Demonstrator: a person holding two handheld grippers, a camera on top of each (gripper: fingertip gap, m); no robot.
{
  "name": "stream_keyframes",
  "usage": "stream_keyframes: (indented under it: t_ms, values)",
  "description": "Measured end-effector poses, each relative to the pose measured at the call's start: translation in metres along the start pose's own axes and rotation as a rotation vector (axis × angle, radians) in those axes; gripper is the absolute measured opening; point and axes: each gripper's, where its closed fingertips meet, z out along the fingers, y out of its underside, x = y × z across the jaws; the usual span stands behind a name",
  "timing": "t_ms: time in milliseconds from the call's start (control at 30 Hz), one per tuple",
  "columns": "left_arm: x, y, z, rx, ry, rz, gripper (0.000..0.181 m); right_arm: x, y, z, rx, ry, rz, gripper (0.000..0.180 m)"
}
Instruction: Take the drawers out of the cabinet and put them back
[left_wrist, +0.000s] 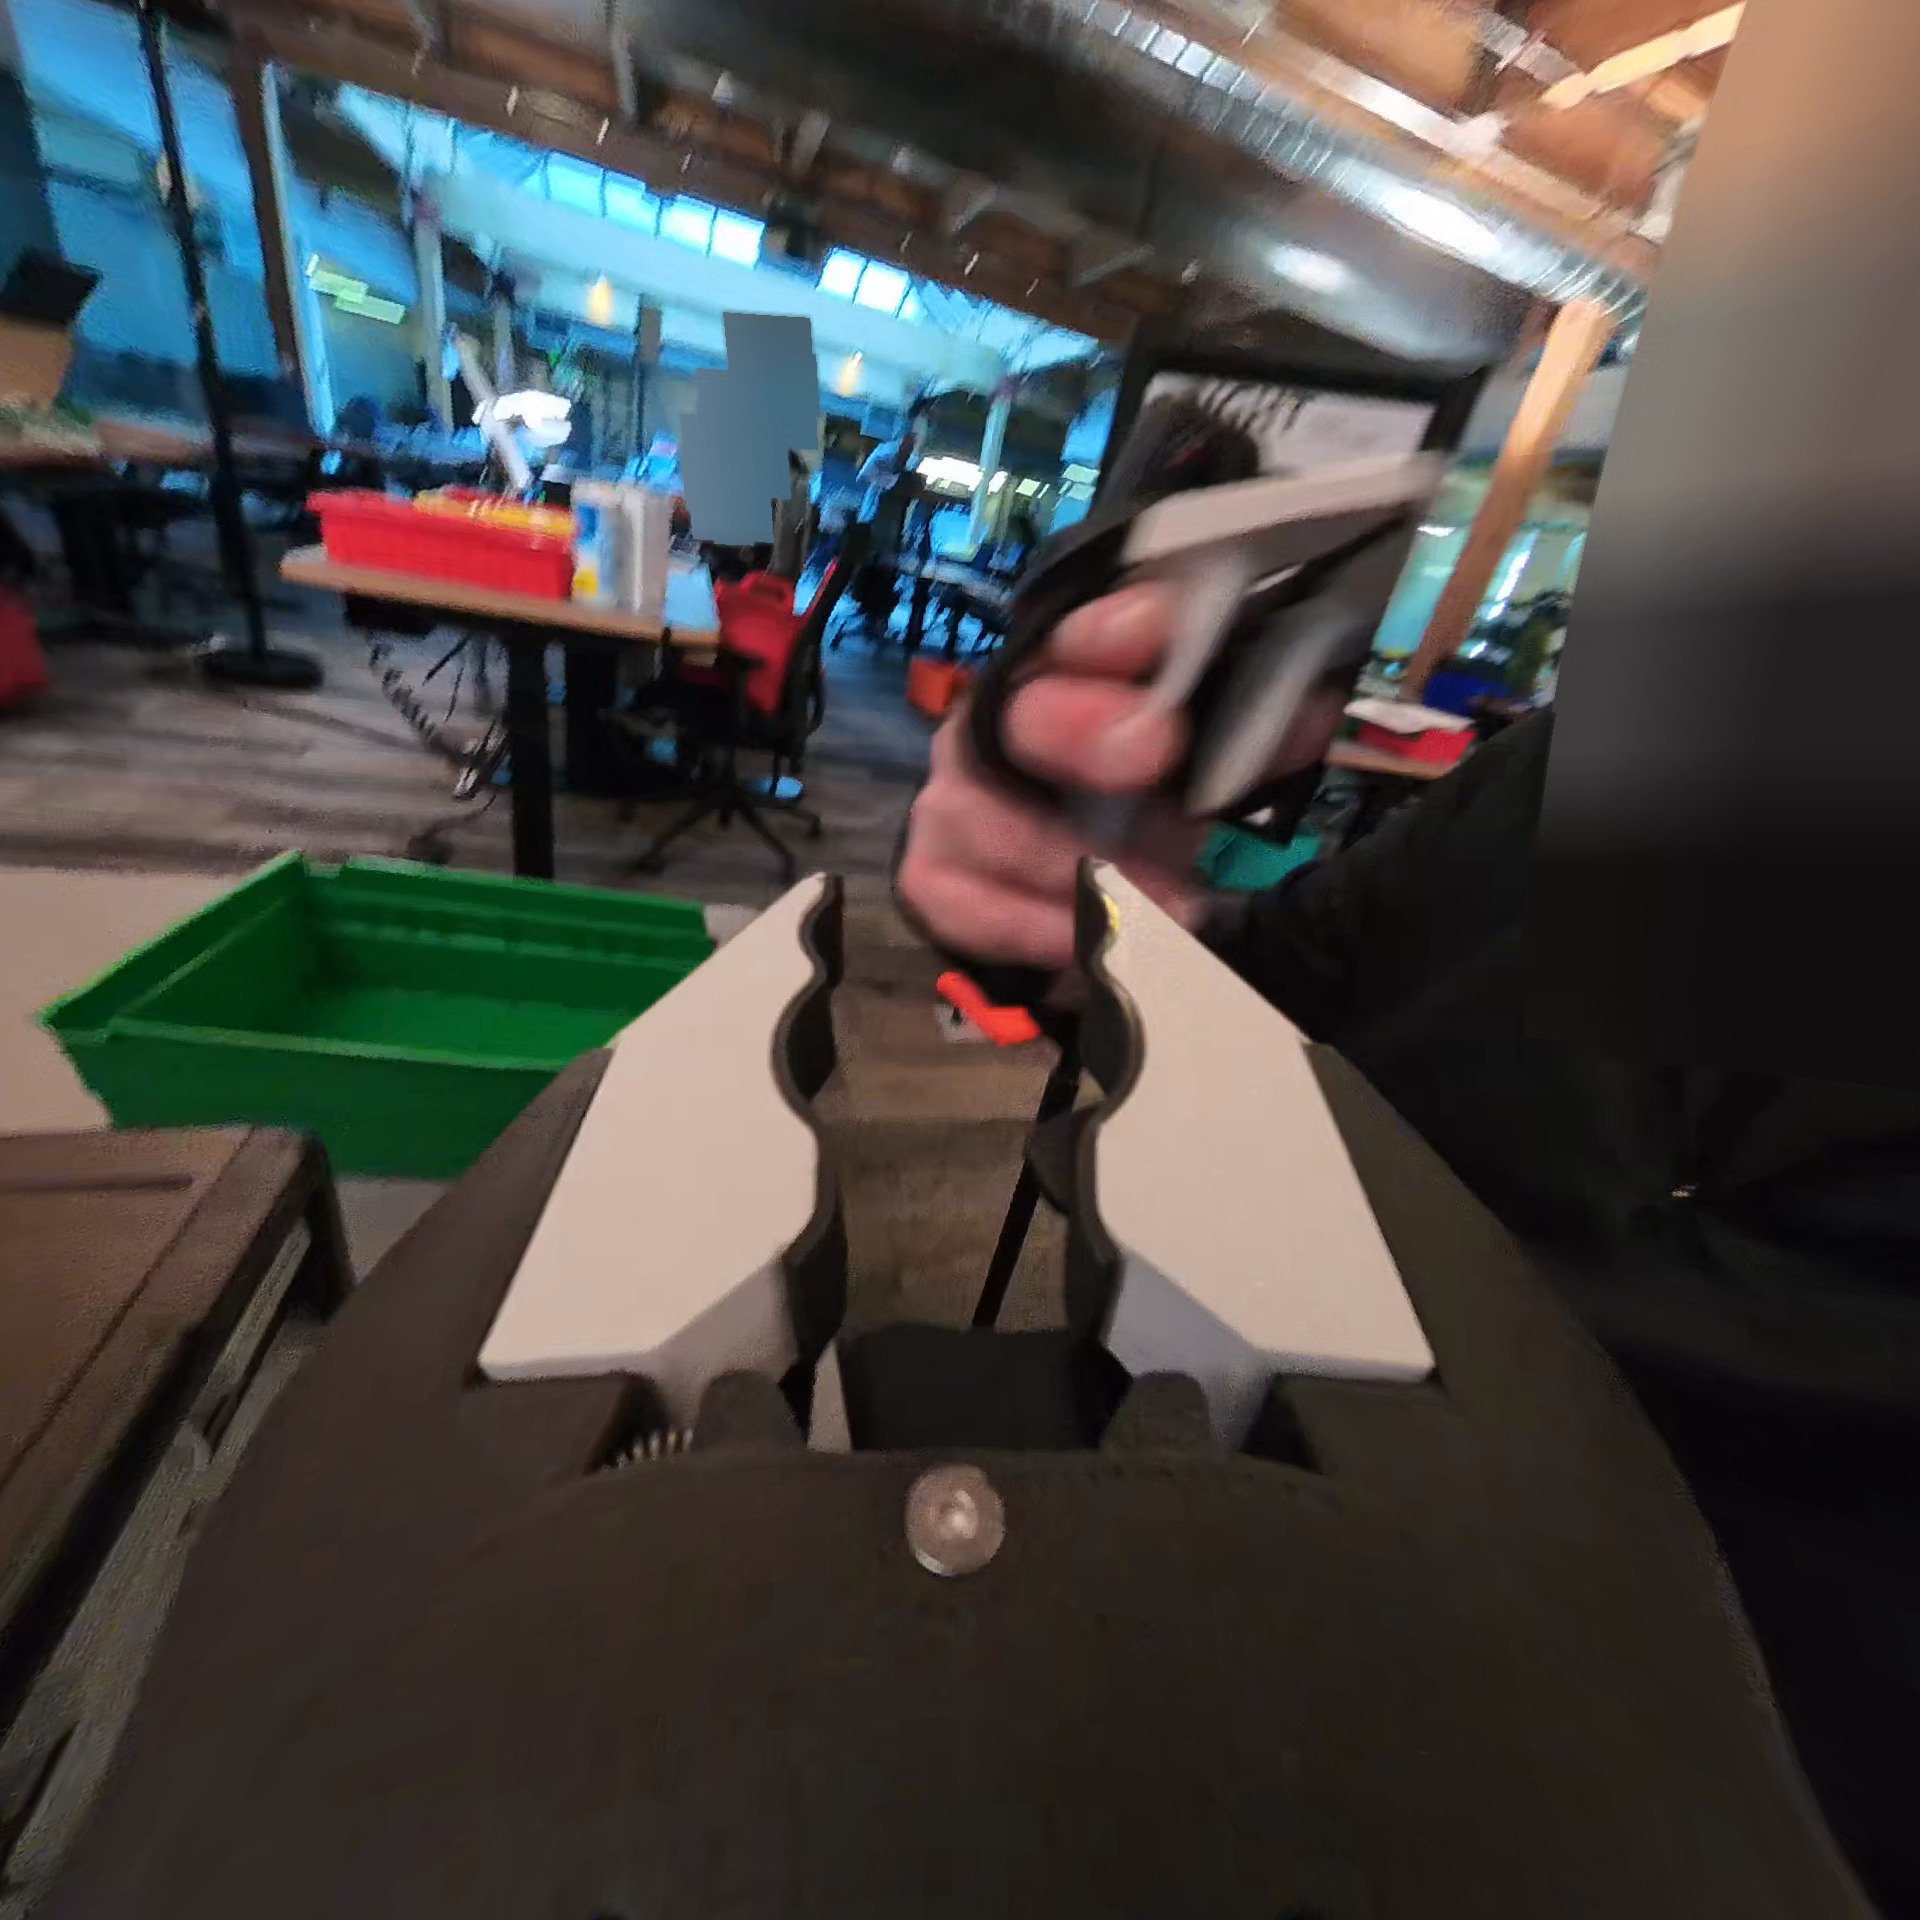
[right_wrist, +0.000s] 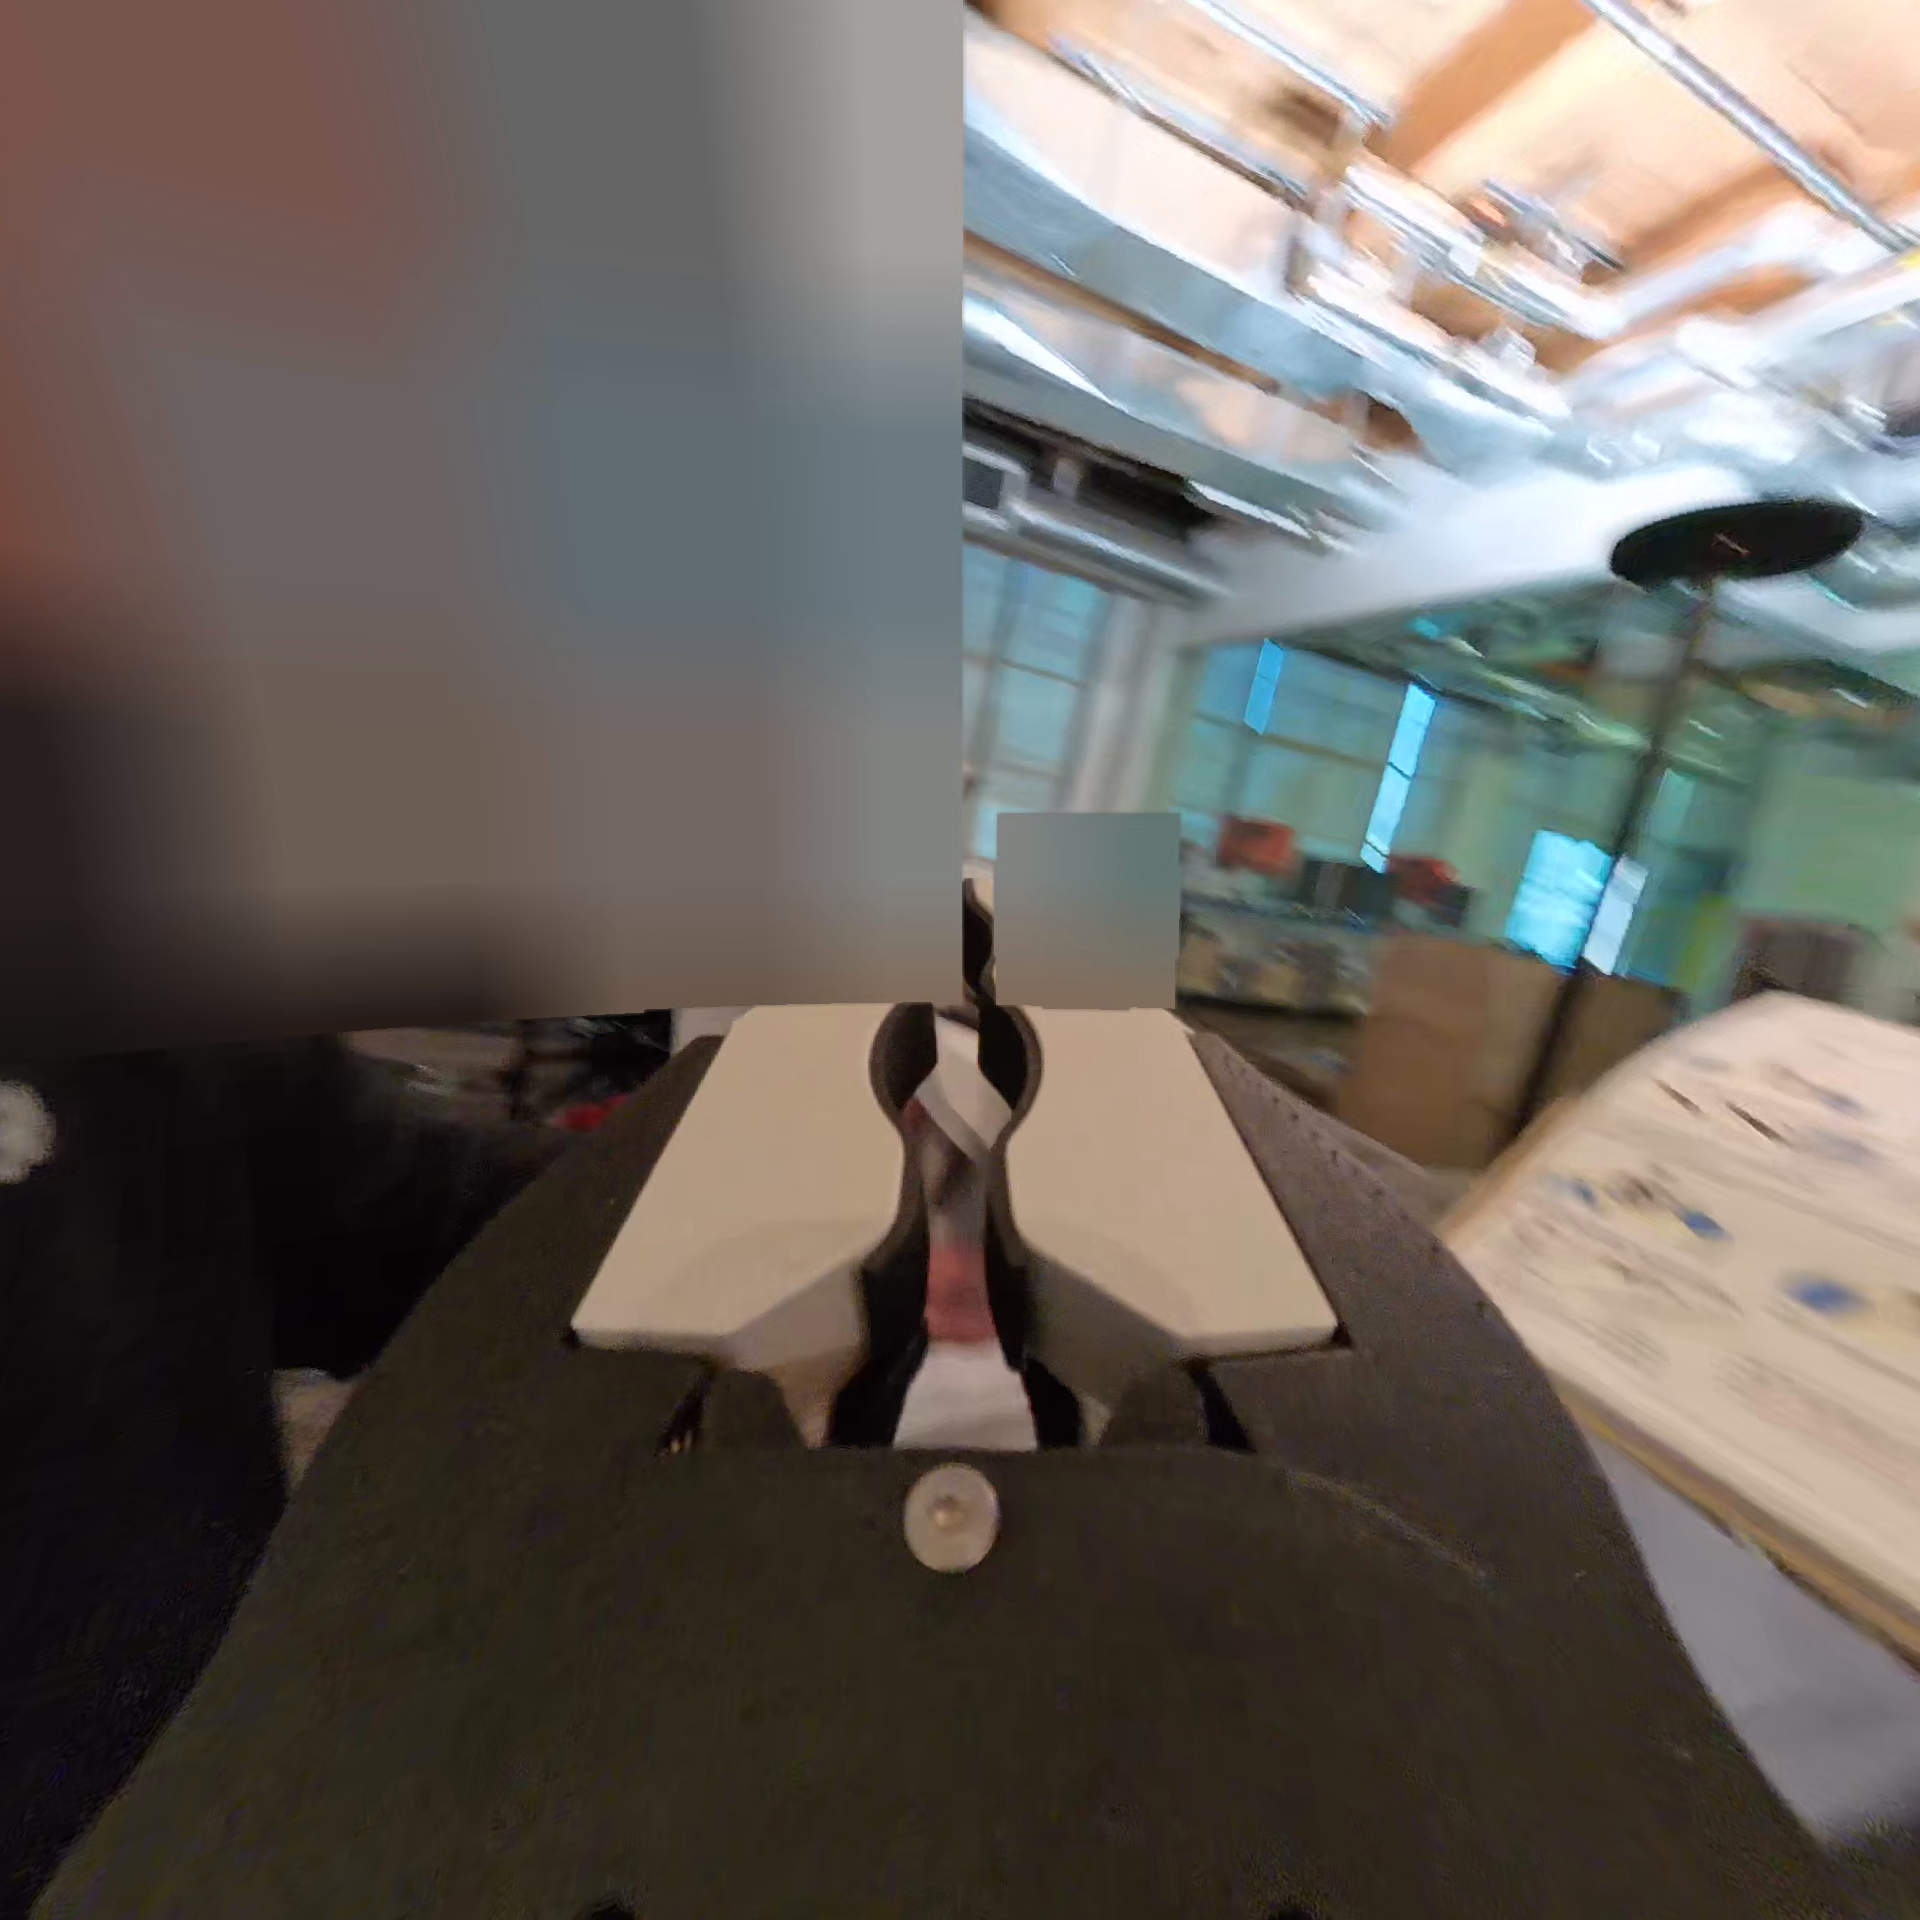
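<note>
Meanwhile both grippers lifted, empty
Left gripper (left_wrist: 956, 935) jaws spread; right gripper (right_wrist: 956, 1049) jaws nearly together; green drawer (left_wrist: 364, 1018) near surface (left_wrist: 62, 935) edge

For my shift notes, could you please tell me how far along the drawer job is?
Done: one green drawer sits out on the table, empty. In hand: nothing; the left gripper is open and empty, the right gripper nearly shut, both raised. Left: returning that drawer; the cabinet and any other drawers are not clearly in view.

Printed sheet (right_wrist: 1704, 1278), lower right of right wrist view: print too blurred to read.
Left wrist view: no legible writing.
</note>
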Motion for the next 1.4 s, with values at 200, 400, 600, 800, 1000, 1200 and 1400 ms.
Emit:
stream_keyframes:
  t_ms: [200, 400, 600, 800, 1000, 1200, 1400]
  values:
    - [0.024, -0.022, -0.007, 0.088, 0.079, 0.082, 0.063, 0.054, 0.066, -0.013, -0.108, 0.160, 0.128, 0.005]
    - [0.015, -0.004, -0.007, -0.098, -0.046, 0.214, 0.030, 0.056, 0.123, -0.008, -0.272, 0.212, 0.059, 0.000]
    - [-0.020, 0.016, -0.108, -0.600, -0.506, 0.415, 0.042, 0.061, 0.166, -0.013, -0.418, 0.289, -0.036, 0.010]
    - [-0.037, 0.084, -0.287, -0.898, -0.944, 0.199, 0.042, 0.061, 0.220, -0.024, -0.607, 0.248, -0.105, 0.020]
    - [-0.037, 0.196, -0.368, -1.104, -0.998, -0.080, 0.044, 0.050, 0.253, -0.025, -0.693, 0.198, -0.088, 0.017]
    - [-0.052, 0.254, -0.393, -1.246, -0.949, -0.176, 0.037, 0.043, 0.276, -0.029, -0.761, 0.166, -0.093, 0.014]
    - [-0.054, 0.279, -0.402, -1.255, -0.909, -0.236, 0.005, 0.044, 0.286, -0.034, -0.782, 0.158, -0.095, 0.012]
